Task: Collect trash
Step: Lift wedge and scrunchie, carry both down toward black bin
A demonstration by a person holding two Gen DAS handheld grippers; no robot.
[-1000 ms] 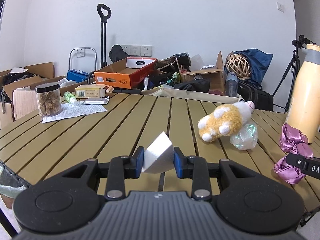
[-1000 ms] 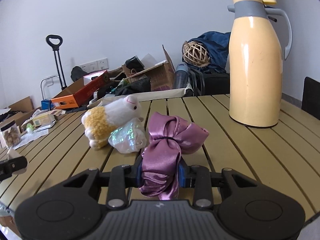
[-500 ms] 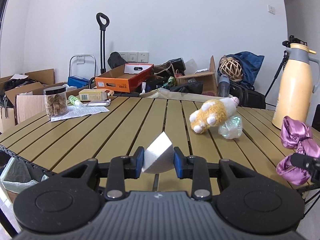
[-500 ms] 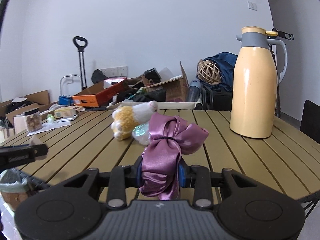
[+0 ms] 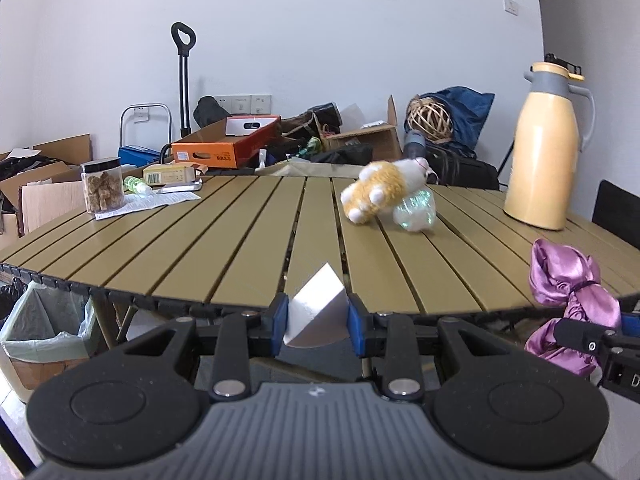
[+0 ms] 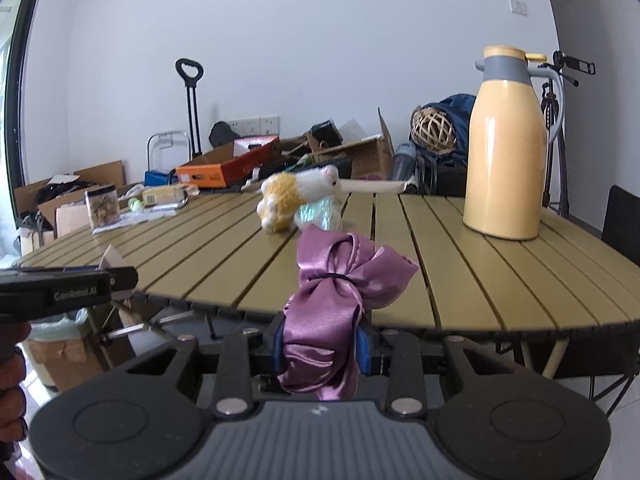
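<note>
My left gripper (image 5: 318,330) is shut on a white folded piece of paper (image 5: 316,312), held just off the near edge of the slatted olive table (image 5: 240,248). My right gripper (image 6: 320,346) is shut on a purple satin bow (image 6: 340,292), also past the table's near edge; the bow (image 5: 568,292) shows at the right of the left wrist view. A bin lined with a pale green bag (image 5: 44,332) stands on the floor under the table's left side. A crumpled iridescent wrapper (image 5: 414,212) lies on the table against a plush toy (image 5: 384,190).
A yellow thermos jug (image 5: 544,152) stands at the table's right. A jar of snacks (image 5: 102,190), a leaflet, a small green bottle and a box sit at the far left. Boxes, bags and a trolley crowd the floor by the wall. A hand (image 6: 12,380) holds the left gripper.
Both grippers have pulled back from over the table to beyond its near edge, still holding the paper and the bow. The bin has come into view below left.
</note>
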